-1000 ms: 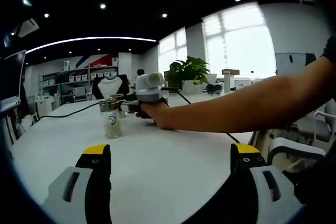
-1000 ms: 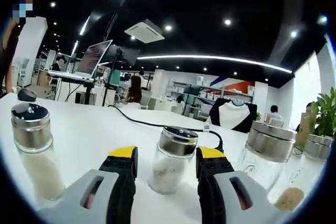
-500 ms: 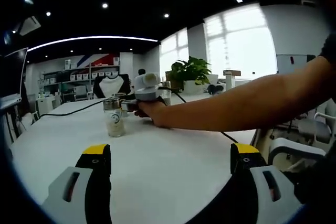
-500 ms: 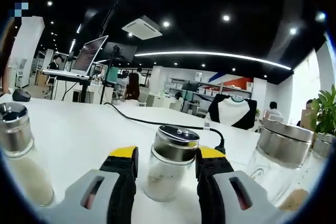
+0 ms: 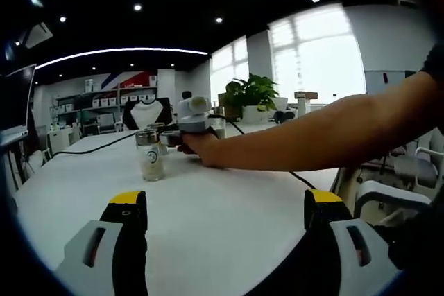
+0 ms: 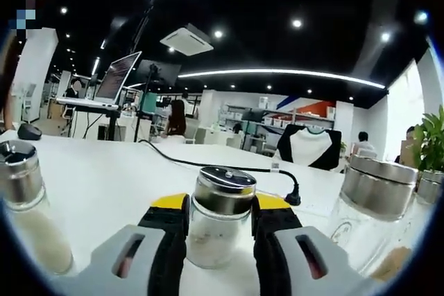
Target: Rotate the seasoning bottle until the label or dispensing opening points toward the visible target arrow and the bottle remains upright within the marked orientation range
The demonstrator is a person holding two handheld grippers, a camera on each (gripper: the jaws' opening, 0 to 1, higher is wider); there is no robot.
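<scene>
Progress: right tool [image 6: 218,213] has its jaws pressed against both sides of the bottle [image 6: 216,227], lower centre, upright on the counter [image 6: 104,178]; turn seemingly not done, no arrow visible.
Left tool [image 5: 225,213]: wide open, holding nothing, low in frame.
Around: jar [image 6: 21,206] at left, big jar [image 6: 364,206] at right, near; cable [image 6: 229,168] behind.
Obstacles: neighbouring jars may crowd the turn.

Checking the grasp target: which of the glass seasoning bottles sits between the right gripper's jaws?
The middle small glass bottle with the steel cap, between the right gripper jaws; another bottle stands left, a wider jar right.
</scene>
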